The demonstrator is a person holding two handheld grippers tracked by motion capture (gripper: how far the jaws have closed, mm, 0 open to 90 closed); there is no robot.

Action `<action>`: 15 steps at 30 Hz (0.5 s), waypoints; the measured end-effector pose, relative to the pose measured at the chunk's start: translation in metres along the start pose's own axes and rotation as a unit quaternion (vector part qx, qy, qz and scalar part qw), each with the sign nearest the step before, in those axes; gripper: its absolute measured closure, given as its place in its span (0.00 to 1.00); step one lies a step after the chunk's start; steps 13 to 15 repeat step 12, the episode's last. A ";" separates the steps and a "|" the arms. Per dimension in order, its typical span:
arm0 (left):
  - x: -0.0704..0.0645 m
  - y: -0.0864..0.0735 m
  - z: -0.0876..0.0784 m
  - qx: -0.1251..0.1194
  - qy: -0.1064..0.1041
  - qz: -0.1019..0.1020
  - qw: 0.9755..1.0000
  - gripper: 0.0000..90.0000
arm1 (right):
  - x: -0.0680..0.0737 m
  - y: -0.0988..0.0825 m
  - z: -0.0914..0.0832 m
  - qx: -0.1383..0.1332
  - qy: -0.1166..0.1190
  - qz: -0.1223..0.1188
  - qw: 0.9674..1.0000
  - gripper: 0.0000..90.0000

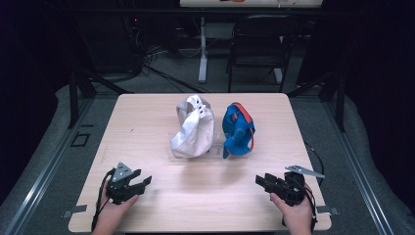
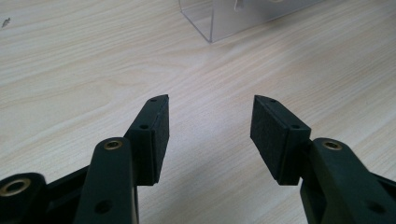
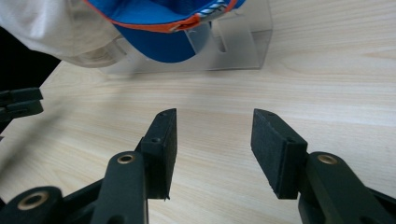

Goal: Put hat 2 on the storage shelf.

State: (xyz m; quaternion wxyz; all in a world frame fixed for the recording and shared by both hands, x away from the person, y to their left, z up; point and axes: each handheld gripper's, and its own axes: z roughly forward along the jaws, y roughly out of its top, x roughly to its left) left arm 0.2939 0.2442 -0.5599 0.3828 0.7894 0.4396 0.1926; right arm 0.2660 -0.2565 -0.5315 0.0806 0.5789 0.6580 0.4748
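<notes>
Left tool (image 1: 142, 182) near left on the tabletop (image 1: 147, 122), jaws wide, empty, right tool (image 1: 261, 180) near right, likewise gaping, white cap (image 1: 193, 128) and blue cap (image 1: 237, 129) side by side mid-tabletop, well apart from both tools

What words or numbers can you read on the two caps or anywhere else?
None can be read.
Blue cap: a pale mark near its orange trim in the right gripper view, too blurred to read.
White cap: no print visible.
Clear stand and wooden table: no labels.
</notes>
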 end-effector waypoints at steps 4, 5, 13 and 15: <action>-0.001 0.000 0.002 0.002 -0.001 0.001 1.000 0.53 | -0.008 -0.004 0.000 -0.014 -0.005 0.017 1.000 0.57; -0.001 0.000 0.002 0.002 -0.001 0.003 1.000 0.53 | -0.009 -0.004 -0.001 -0.014 -0.006 0.020 1.000 0.57; -0.006 0.002 0.006 0.001 -0.006 0.007 1.000 0.53 | -0.016 -0.007 0.004 -0.017 -0.023 0.009 1.000 0.53; -0.006 0.002 0.006 0.001 -0.006 0.007 1.000 0.53 | -0.016 -0.007 0.004 -0.017 -0.023 0.009 1.000 0.53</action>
